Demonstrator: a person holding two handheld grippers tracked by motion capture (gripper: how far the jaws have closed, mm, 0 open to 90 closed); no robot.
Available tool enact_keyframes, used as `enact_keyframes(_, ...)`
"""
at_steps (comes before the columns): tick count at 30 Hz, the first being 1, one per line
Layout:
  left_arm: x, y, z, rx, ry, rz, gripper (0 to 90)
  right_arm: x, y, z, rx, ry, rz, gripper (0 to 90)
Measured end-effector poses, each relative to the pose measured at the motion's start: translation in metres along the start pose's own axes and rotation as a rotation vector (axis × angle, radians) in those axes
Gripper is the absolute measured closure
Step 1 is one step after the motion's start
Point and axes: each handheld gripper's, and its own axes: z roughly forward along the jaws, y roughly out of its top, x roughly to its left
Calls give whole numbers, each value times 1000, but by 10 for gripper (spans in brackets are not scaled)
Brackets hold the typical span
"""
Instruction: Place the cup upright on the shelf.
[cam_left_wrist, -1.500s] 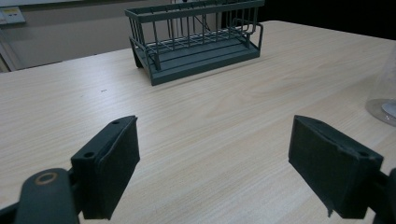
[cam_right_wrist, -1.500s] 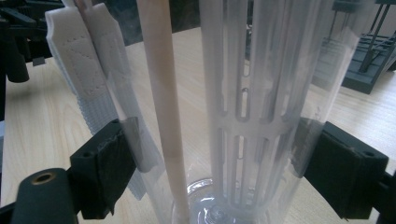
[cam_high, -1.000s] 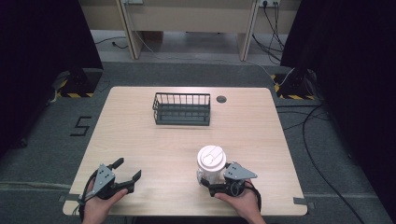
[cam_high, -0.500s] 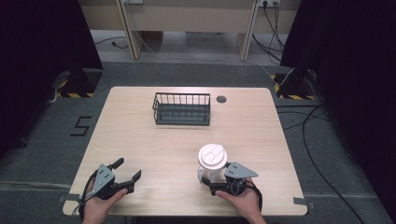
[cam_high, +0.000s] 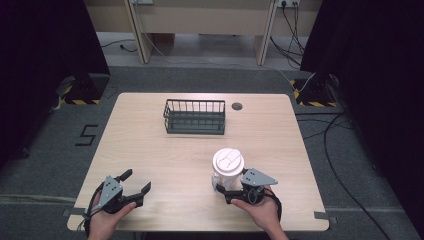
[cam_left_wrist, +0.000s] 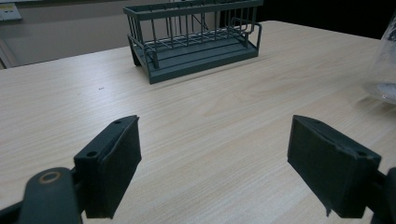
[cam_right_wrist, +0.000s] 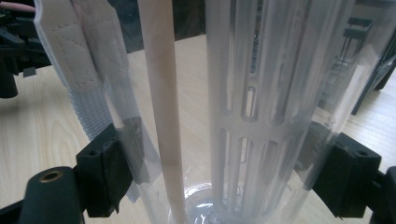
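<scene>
The clear cup (cam_right_wrist: 243, 112) runs off the top edge, and its contents blur through the wall.

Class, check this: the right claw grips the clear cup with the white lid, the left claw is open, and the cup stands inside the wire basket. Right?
Not quite. In the high view the cup stands on the table in the right claw, well short of the basket. The left claw is open.

The light wooden table (cam_high: 150, 145) carried a dark wire basket (cam_high: 194, 116) toward its far edge, a small round grommet (cam_high: 237, 106) just beside it (set into the top), and a clear lidded cup (cam_high: 228, 170) near the front.
</scene>
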Motion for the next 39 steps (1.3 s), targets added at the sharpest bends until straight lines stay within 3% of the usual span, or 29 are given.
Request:
enact_keyframes(18,0,0,0,0,-1,-1,171,-18,27,3,-34,-53,2,184)
enact_keyframes(39,-1,0,0,0,-4,1,174,-34,57,33,-52,-80,10,184)
